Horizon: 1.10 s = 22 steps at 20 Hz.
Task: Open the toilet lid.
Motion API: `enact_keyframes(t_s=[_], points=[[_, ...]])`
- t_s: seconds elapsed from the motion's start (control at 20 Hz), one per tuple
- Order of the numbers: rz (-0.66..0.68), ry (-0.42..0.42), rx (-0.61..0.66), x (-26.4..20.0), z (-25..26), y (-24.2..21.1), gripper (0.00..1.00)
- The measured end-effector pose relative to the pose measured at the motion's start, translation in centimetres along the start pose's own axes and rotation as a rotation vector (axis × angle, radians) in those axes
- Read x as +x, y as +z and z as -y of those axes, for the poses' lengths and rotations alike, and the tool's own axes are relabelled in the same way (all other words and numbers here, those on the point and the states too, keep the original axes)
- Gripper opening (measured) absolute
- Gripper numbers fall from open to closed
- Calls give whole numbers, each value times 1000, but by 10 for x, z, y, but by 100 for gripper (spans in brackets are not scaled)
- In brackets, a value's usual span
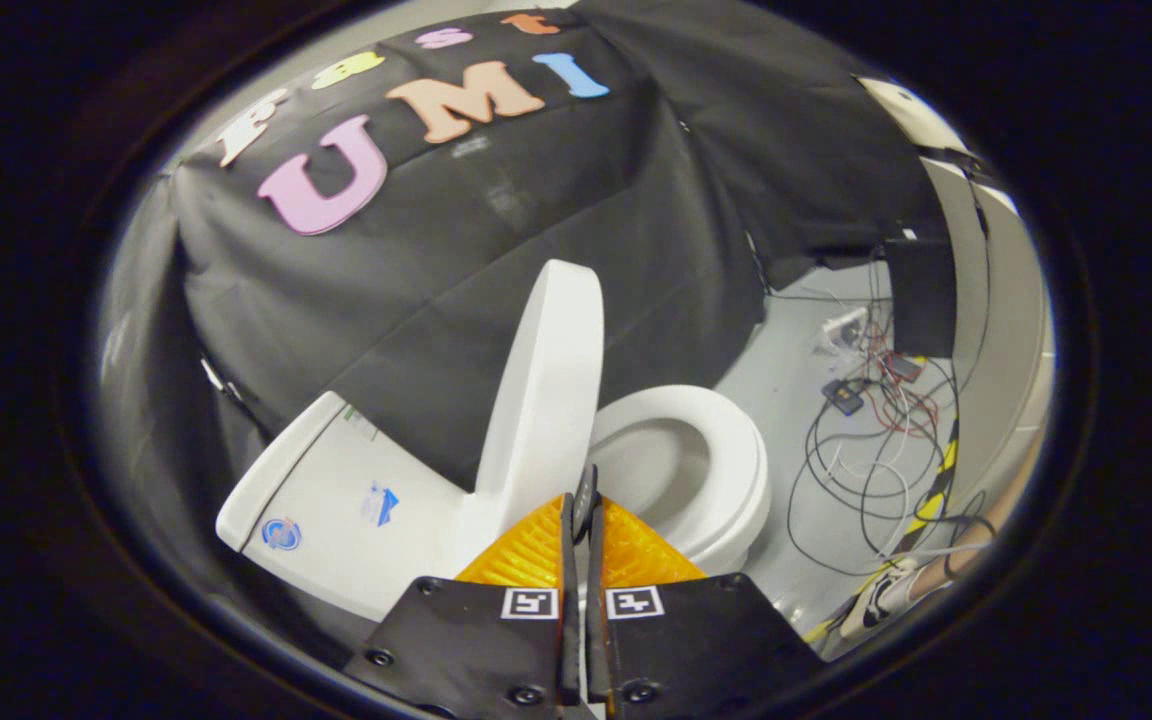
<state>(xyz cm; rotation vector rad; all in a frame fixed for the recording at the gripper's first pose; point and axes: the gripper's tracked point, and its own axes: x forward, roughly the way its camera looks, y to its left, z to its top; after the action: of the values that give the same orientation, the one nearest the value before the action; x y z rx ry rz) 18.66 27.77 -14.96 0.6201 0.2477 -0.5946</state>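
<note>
Nothing seems left — the toilet lid (548,385) stands upright off the seat (726,450), gripper (584,500) fingers pressed together, empty.

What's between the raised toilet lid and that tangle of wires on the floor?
In the gripper view, the toilet seat and open bowl sit between the raised lid and the wires, then a stretch of bare floor. The gripper is shut just before the lid.

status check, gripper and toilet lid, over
Gripper fingers closed together, nothing between them, just short of the lid's edge. Toilet lid raised upright, seat down, bowl exposed. Loose cables on floor beyond toilet, not in the path.
</note>
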Motion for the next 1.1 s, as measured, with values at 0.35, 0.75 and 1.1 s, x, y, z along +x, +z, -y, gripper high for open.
enact_keyframes(t_s=[0.35, 0.75, 1.1], points=[[57, 84, -162, -13, -44, 11, 4], [120, 241, -376, -29, -116, 8, 6], [137, 352, -463, -37, -174, -7, 6]])
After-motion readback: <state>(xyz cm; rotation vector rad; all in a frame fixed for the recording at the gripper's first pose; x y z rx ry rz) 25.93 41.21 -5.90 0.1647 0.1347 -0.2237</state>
